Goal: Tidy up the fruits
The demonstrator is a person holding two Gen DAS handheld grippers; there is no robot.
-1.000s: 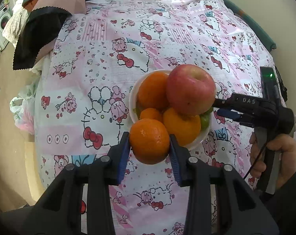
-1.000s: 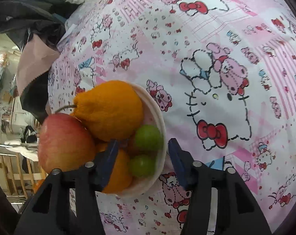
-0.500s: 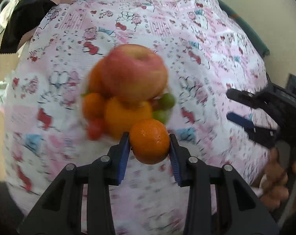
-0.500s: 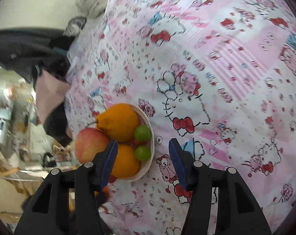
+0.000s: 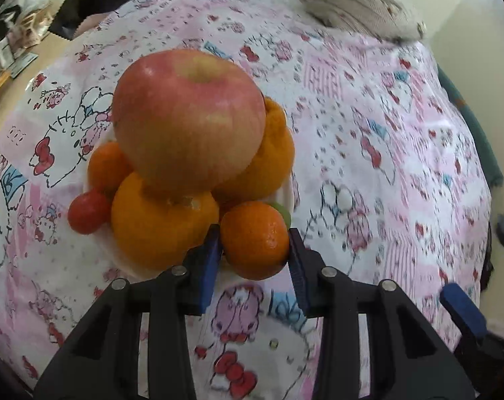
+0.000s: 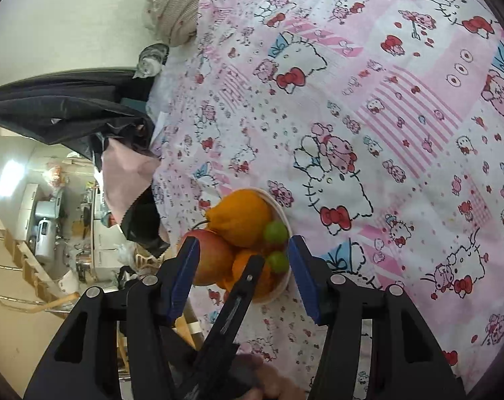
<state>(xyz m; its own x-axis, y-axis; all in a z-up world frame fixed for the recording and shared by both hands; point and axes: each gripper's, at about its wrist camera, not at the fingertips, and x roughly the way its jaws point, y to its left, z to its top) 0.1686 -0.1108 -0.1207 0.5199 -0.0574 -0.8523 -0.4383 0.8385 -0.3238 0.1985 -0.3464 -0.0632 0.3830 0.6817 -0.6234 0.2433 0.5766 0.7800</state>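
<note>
A white bowl [image 5: 126, 261] on the pink cartoon-print tablecloth [image 5: 368, 126] holds a heap of fruit. A big red-yellow apple [image 5: 188, 123] tops several oranges [image 5: 158, 223]. A small red fruit [image 5: 88, 213] hangs at the rim. My left gripper [image 5: 254, 236] is shut on a small mandarin [image 5: 254, 241] just in front of the bowl. In the right wrist view the bowl [image 6: 283, 216] shows the apple [image 6: 211, 260], a knobbly orange [image 6: 241, 216] and two green fruits [image 6: 275, 231]. My right gripper [image 6: 243, 246] is open and empty, back from the bowl; the left gripper's finger [image 6: 245, 286] crosses below.
A beige knitted cloth [image 5: 362, 10] lies at the table's far end. Black and pink fabric [image 6: 125, 166] hangs over the table's edge by the bowl. A hand [image 6: 268, 380] shows low in the right wrist view. My right gripper's blue tips [image 5: 462, 303] show at the right edge.
My left gripper has swung around the bowl with the mandarin still in it, and the apple now looms close. The right gripper has drawn back and up, so the bowl looks smaller.
</note>
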